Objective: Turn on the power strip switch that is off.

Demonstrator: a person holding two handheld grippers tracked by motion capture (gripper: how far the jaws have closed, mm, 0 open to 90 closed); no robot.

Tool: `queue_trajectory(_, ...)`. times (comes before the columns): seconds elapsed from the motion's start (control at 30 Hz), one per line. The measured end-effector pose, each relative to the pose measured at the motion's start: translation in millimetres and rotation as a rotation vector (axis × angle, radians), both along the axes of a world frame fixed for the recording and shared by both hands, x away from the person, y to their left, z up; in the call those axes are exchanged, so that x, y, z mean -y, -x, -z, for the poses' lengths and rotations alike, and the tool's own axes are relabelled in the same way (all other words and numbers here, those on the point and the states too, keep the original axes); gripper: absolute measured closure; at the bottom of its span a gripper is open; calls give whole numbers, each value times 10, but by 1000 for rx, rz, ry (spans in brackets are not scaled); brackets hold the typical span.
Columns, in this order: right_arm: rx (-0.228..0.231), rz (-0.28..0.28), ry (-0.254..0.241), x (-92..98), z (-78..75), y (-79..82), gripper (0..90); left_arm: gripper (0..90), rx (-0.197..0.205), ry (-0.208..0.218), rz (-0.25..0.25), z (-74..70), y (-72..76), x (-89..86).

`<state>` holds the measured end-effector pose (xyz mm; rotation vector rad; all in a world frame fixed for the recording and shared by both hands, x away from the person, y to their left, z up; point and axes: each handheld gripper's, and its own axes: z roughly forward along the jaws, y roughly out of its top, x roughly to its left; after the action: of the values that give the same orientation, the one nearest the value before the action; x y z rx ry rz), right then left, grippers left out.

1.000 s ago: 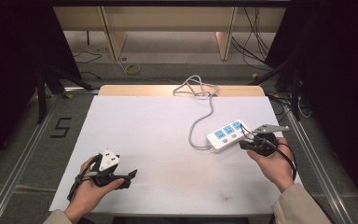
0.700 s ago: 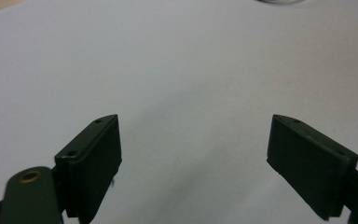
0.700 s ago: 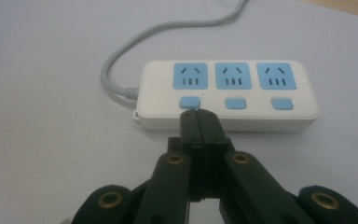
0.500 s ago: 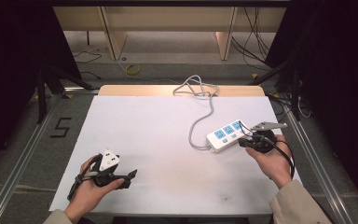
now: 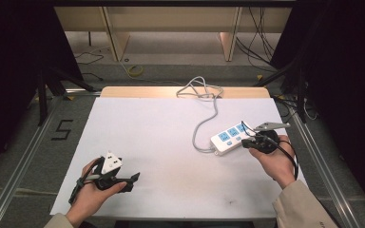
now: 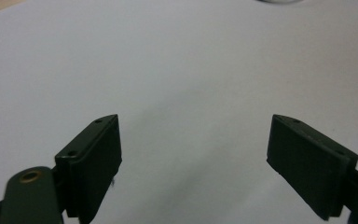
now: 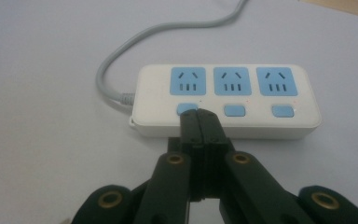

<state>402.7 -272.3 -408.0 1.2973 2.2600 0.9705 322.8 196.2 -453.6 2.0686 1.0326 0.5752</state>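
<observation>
My right claw (image 7: 199, 119) is pressed together, tips on the leftmost blue button (image 7: 187, 108) of the white power strip (image 5: 231, 137) at the right side of the worktop (image 5: 161, 142). Over the last second it has barely moved — nudged slightly in toward the strip — so I judge the press is happening now. My left claw (image 6: 193, 163) rests spread and empty, low on the left, unchanged.

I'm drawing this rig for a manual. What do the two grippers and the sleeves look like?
Both grippers are black. The left gripper carries a white three-cornered plate. The right gripper has a grey plate, brass-coloured rivets and a looping black cable. The sleeves are beige.
</observation>
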Motion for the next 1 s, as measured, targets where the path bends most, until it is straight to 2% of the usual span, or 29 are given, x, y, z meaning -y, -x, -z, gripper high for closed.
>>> queue_trajectory(1.0,-28,-11,14,-72,-26,-143,900,175,0,4,-1,0,1,2)
